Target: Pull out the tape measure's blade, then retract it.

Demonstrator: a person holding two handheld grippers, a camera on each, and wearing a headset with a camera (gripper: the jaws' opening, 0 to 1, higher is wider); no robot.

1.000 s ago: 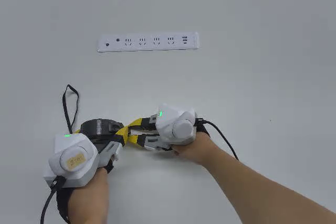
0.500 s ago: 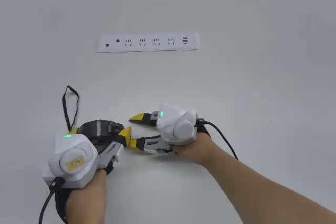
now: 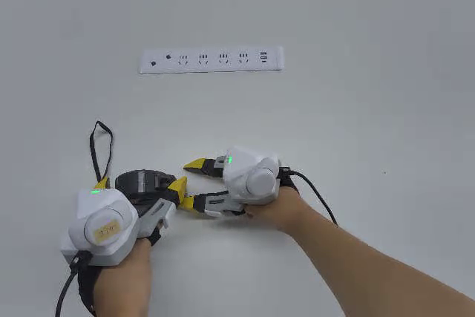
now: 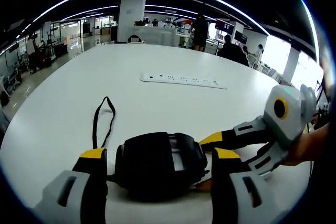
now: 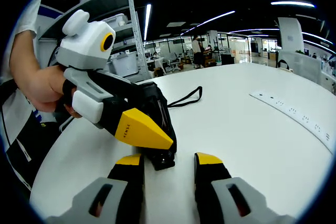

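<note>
Right gripper [image 3: 190,183] had spread its jaws since a second earlier and let go of the yellow blade. It stood wide open, holding nothing, tips just beside the tape measure [image 4: 157,165]. Left gripper [image 3: 139,187] was clamped on the black case, which sat on the white table [image 3: 356,109], with its strap [image 3: 96,150] lying beyond.

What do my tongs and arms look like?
Both the left tongs and right tongs have rounded white housings, black jaws with yellow tips, a green light and a black cable. The left one bears a tan sticker. Forearms are bare, no sleeves.
</note>
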